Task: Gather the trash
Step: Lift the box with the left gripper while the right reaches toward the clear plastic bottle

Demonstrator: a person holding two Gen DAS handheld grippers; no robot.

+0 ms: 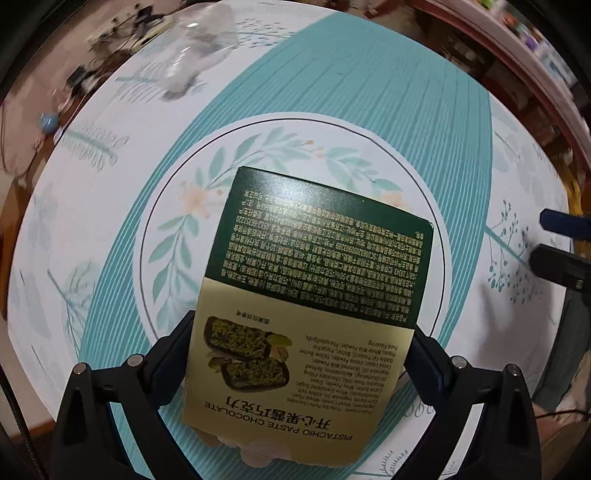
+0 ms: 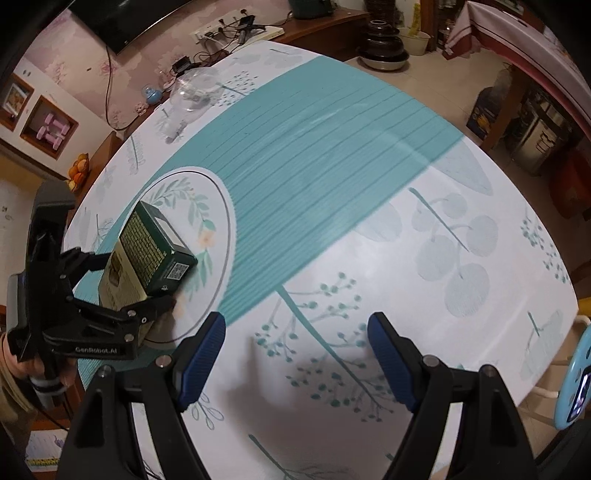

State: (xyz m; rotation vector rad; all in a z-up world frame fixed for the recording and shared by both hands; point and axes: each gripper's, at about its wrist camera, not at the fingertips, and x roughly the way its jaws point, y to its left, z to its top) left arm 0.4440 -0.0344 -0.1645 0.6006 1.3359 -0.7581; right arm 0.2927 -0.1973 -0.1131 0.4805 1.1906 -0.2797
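Note:
My left gripper [image 1: 299,343] is shut on a green and gold pistachio chocolate box [image 1: 314,295], gripping its two sides and holding it over the table. The right wrist view shows the same box [image 2: 147,251] in the left gripper [image 2: 122,288] at the left. A clear plastic bottle [image 2: 188,99] lies on the table's far left edge; it is blurred in the left wrist view [image 1: 195,62]. My right gripper [image 2: 295,354] is open and empty, low over the white part of the tablecloth. Its fingers [image 1: 561,240] show at the right edge of the left wrist view.
The table [image 2: 332,155] has a teal and white leaf-patterned cloth. Beyond it are a power strip with cables [image 2: 229,29], a small blue object [image 2: 151,94], stacked dark bowls [image 2: 384,40] on the floor, and a blue stool [image 2: 576,380] at the right.

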